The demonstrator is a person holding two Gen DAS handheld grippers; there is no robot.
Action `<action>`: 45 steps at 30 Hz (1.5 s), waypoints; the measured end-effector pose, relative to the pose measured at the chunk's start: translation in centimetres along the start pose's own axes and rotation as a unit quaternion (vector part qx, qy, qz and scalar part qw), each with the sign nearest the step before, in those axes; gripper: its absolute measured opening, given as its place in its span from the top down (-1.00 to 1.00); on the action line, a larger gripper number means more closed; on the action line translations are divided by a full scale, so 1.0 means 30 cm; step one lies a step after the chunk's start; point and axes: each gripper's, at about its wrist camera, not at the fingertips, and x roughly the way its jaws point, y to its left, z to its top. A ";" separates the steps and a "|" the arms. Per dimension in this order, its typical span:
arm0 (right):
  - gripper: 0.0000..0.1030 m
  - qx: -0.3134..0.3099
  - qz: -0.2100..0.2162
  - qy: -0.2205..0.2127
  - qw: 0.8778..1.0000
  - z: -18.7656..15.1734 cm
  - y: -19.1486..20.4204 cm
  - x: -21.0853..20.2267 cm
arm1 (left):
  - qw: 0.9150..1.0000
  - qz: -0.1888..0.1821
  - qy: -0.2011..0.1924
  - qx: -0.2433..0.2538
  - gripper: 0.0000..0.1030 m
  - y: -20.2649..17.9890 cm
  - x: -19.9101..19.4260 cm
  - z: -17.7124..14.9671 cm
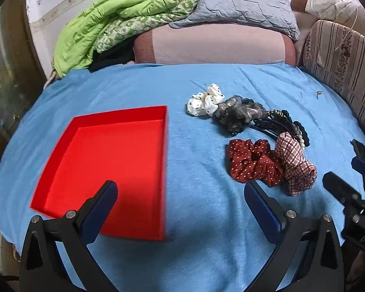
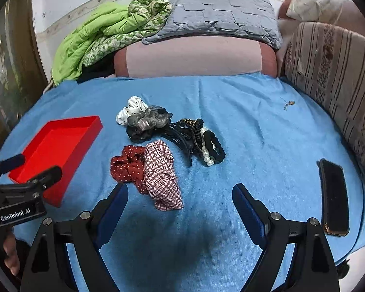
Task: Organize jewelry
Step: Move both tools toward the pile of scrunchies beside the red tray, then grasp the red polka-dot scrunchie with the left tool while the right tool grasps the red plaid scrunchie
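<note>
An empty red tray (image 1: 60,168) (image 2: 53,143) lies on the blue cloth at the left. Right of it sits a pile of hair accessories: a white dotted scrunchie (image 1: 204,99) (image 2: 132,109), a grey one (image 1: 238,113) (image 2: 148,119), a red dotted one (image 1: 251,161) (image 2: 126,166), a checked one (image 1: 295,168) (image 2: 161,175), a black claw clip (image 2: 180,138) and a pearl band (image 2: 208,154). My left gripper (image 1: 181,192) stands open over the tray's near right corner, holding nothing. My right gripper (image 2: 180,196) stands open, its tips either side of the checked scrunchie's near end without pressing it.
A black phone (image 2: 334,194) lies on the cloth at the right. A small trinket (image 2: 288,104) sits far right. Pillows, a green quilt (image 1: 114,22) and a striped cushion (image 2: 328,68) border the cloth. A hand (image 2: 11,253) holds the left gripper's handle.
</note>
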 end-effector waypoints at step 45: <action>-0.23 0.072 0.028 0.043 0.996 0.015 -0.094 0.229 | 0.980 -0.166 0.113 0.010 0.24 -0.216 0.393 0.117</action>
